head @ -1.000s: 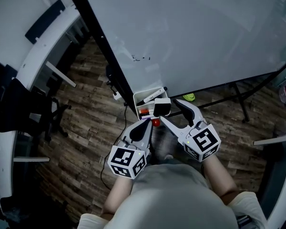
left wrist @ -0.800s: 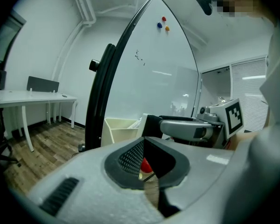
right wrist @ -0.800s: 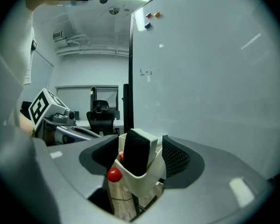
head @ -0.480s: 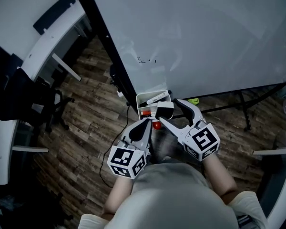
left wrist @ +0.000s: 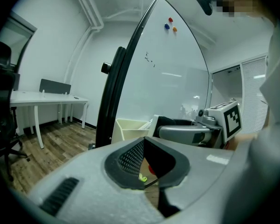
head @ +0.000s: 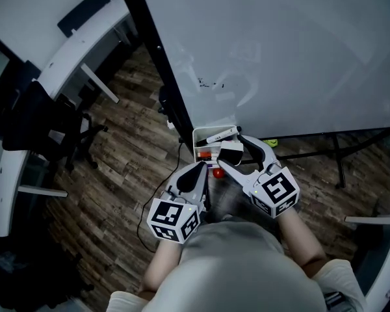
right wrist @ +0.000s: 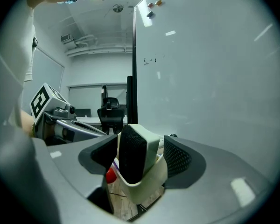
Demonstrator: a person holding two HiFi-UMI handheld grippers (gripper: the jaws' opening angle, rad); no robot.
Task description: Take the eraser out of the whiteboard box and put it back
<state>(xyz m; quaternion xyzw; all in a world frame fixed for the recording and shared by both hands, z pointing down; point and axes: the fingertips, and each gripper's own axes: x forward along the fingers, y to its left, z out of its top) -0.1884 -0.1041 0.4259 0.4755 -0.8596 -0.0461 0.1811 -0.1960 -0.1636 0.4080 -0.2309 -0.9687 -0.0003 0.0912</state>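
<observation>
The eraser [head: 231,155], white-backed with a black felt face, stands on edge in the near end of the cream whiteboard box [head: 200,137]. My right gripper [head: 233,151] straddles it with the jaws spread wide. In the right gripper view the eraser [right wrist: 130,157] leans toward the left pad, with a gap to the right pad [right wrist: 178,158], and rests in the box [right wrist: 147,186]. My left gripper [head: 198,169] hangs just short of the box, its jaws closed to a point with nothing in them. The left gripper view shows the box [left wrist: 130,127] ahead.
A white marker [head: 221,135] lies in the box. A red object [head: 218,172] sits below it. The whiteboard [head: 279,57] rises right behind the box on a black frame [head: 166,77]. A curved white desk [head: 58,77], a black chair [head: 39,129] and wood floor lie to the left.
The right jaws have spread away from the eraser, which now rests in the box's near end. The left gripper has stayed where it was.
</observation>
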